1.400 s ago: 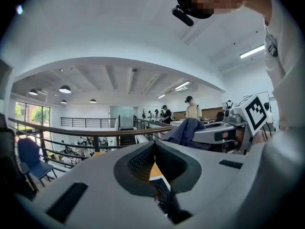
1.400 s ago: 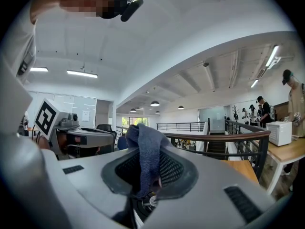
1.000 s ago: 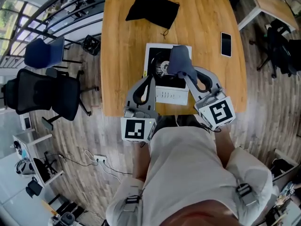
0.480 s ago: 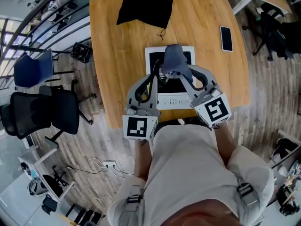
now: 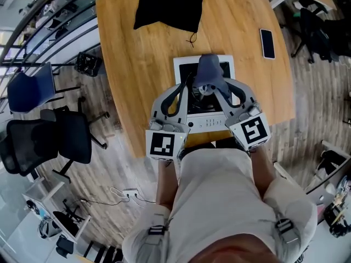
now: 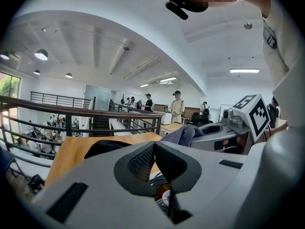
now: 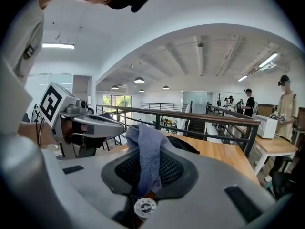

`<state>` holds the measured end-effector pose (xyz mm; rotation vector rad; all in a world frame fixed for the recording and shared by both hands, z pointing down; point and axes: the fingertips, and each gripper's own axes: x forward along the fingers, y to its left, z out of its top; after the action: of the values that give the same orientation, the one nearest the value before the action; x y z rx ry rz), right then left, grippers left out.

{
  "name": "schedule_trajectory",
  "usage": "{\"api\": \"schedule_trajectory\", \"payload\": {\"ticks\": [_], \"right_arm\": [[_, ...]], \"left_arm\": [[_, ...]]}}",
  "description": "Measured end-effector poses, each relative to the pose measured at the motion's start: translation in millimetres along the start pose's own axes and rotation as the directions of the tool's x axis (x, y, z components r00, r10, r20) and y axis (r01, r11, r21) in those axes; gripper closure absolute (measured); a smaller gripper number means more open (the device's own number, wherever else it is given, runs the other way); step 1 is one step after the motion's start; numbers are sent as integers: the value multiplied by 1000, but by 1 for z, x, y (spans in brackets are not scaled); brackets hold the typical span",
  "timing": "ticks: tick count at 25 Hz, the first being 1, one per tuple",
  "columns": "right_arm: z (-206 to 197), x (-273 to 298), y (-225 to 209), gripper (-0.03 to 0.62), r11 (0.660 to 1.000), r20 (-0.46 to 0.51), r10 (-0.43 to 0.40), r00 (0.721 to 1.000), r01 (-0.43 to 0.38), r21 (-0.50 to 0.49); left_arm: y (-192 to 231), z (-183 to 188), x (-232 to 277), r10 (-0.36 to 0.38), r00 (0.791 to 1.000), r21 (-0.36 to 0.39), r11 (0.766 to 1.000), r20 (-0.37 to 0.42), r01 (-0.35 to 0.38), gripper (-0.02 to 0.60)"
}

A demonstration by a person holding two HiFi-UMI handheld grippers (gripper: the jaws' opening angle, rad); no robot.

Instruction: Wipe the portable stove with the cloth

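Observation:
The portable stove, white with a black top, sits at the near edge of the wooden table. A blue-grey cloth lies over the middle of its top, and my right gripper is shut on it. In the right gripper view the cloth hangs pinched between the pads of that gripper. My left gripper rests over the stove's left part, jaws together with nothing in them. In the left gripper view the left gripper shows its pads meeting, with the cloth to its right.
A black bag lies at the table's far side and a phone near its right edge. Office chairs stand on the floor to the left. More desks and several people are in the background of the gripper views.
The right gripper has carried the cloth from the stove's right part toward its middle. The left gripper has kept its place by the stove's left side. The head view has shifted.

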<state>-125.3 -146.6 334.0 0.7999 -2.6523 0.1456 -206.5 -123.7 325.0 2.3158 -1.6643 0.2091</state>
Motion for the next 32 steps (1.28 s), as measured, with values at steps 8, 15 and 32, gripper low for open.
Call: {"api": "schedule_trajectory", "payload": {"ticks": [8, 15, 32], "right_arm": [[-16, 19, -7, 519, 1000, -65, -4, 998, 3, -23], [-26, 57, -13, 519, 994, -103, 45, 994, -55, -95], [-61, 142, -18, 519, 948, -213, 191, 958, -236, -213]], "left_arm": [[16, -13, 15, -2, 1000, -18, 1000, -30, 1, 561], [33, -35, 23, 47, 996, -30, 998, -73, -49, 561], [48, -69, 52, 101, 984, -86, 990, -148, -114, 561]]}}
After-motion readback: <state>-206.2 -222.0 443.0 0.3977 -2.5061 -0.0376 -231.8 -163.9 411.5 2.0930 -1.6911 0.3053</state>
